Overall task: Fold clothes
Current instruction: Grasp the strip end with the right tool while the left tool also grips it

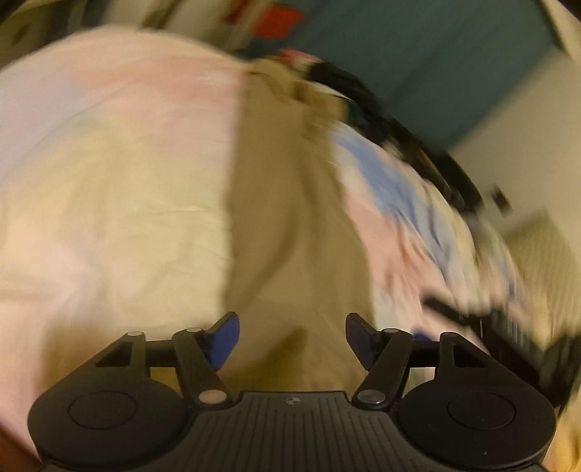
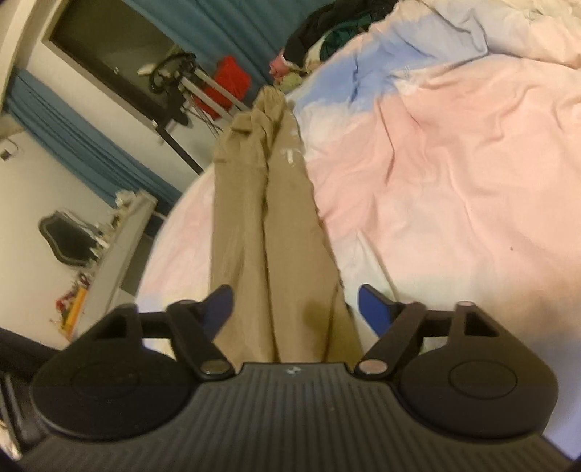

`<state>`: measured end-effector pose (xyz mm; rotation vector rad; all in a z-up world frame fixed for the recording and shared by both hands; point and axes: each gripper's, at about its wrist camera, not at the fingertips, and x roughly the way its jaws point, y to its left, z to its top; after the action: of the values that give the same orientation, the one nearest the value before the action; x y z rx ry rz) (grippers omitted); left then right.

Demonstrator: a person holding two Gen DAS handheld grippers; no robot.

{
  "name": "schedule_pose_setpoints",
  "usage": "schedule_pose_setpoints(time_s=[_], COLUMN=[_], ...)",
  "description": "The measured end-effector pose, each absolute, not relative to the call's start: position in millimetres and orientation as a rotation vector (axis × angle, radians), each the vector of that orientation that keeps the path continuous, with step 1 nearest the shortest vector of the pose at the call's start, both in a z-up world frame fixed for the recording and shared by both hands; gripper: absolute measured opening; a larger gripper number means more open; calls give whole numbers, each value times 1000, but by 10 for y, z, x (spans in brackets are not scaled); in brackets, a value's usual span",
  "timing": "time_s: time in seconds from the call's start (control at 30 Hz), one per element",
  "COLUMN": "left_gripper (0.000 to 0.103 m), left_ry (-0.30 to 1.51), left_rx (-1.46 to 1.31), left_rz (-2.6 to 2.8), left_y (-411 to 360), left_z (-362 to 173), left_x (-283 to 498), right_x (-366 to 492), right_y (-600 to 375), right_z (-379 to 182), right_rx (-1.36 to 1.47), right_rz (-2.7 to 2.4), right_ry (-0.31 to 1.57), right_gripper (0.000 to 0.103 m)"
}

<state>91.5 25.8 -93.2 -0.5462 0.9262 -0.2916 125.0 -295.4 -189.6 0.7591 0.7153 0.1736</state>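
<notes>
Khaki trousers (image 2: 276, 218) lie lengthwise on the bed (image 2: 454, 181), legs together; both released claws (image 1: 292, 341) (image 2: 296, 312) hover, cross-folds remaining.

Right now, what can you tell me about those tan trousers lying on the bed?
The tan trousers look like plain woven cotton, khaki in colour. They lie stretched out lengthwise on the pink and blue bedsheet, the two legs side by side with a dark crease between them. The far end shows a small white mark and bunches near a pile of dark clothes. The near end runs between the open fingers of the right tool, ungripped.
</notes>
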Motion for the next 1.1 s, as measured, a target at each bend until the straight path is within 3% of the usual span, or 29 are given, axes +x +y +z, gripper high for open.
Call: schedule_pose_setpoints(time_s=[0.37, 0.47, 0.53, 0.6, 0.67, 0.8, 1.1], left_gripper=[65, 42, 21, 10, 5, 4, 4], left_ry=[1183, 1218, 1235, 1245, 1229, 1116, 883], left_rx=[-750, -787, -806, -817, -814, -846, -898], left_rz=[-328, -311, -296, -287, -293, -331, -444], left_y=[362, 433, 480, 515, 538, 678, 1029], left_z=[-1414, -1436, -1449, -1460, -1444, -1138, -106], left_x=[1166, 1098, 1067, 1064, 1039, 1031, 951], right_x=[1184, 1053, 988, 956, 939, 866, 675], right_y=[-2868, -2840, -2778, -2702, -2667, -2766, -2557], right_z=[-2401, -2377, -2345, -2300, -2242, -2058, -857], right_rx=[994, 1056, 1048, 989, 927, 952, 806], right_rz=[234, 264, 269, 241, 181, 143, 285], right_ry=[929, 930, 959, 997, 1000, 888, 623], right_gripper=[74, 73, 67, 38, 16, 8, 7])
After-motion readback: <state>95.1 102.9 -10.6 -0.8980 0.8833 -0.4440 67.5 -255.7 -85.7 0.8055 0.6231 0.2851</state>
